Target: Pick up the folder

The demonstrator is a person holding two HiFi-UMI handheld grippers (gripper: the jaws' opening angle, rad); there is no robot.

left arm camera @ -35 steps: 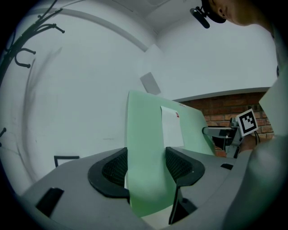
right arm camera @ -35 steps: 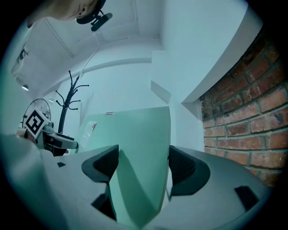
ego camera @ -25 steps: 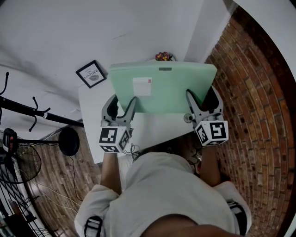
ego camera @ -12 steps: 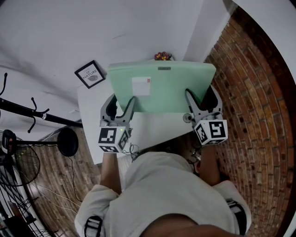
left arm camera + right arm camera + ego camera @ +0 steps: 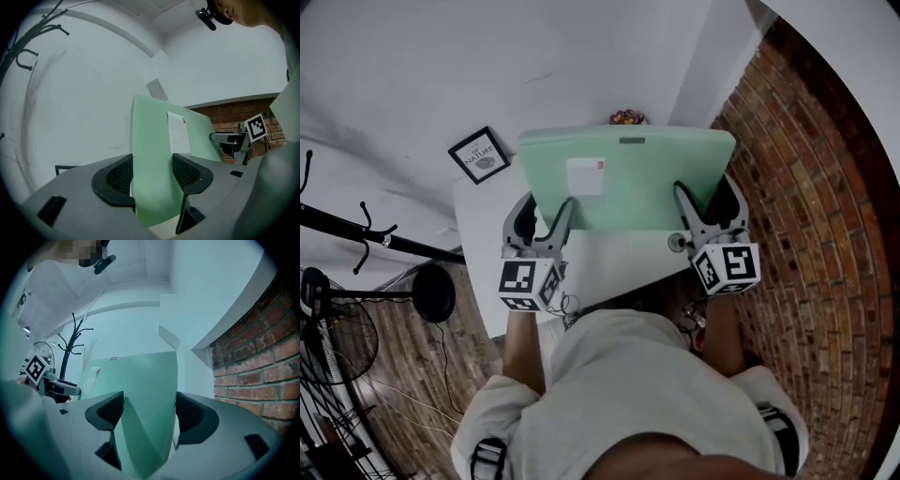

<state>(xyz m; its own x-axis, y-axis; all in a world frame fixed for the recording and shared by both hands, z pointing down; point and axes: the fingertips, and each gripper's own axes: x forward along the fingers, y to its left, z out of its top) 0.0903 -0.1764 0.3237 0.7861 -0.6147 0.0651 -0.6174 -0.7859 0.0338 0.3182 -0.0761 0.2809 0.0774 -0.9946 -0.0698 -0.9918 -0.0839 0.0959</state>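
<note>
Right now my left gripper (image 5: 546, 208) is clamped on the green folder (image 5: 628, 183) at its lower left corner, and my right gripper (image 5: 705, 192) is clamped on its lower right corner, both sitting just below the middle of the head view. In the left gripper view the folder's edge fills the gap between my black ribbed pads (image 5: 119, 176), each side pressed against it, with the jaws standing wide because the folder is thick. In the right gripper view the same green board runs up between my pads (image 5: 190, 411), touching both. The folder's broad face is turned up toward my head, with a white label (image 5: 584, 175) left of its middle. It sits over the white table (image 5: 483, 244); I cannot tell whether its near edge touches the tabletop. A small framed picture (image 5: 478, 155) stands on the table to the folder's upper left, apart from it, and a brick wall (image 5: 806, 187) fills the right of the frame.
</note>
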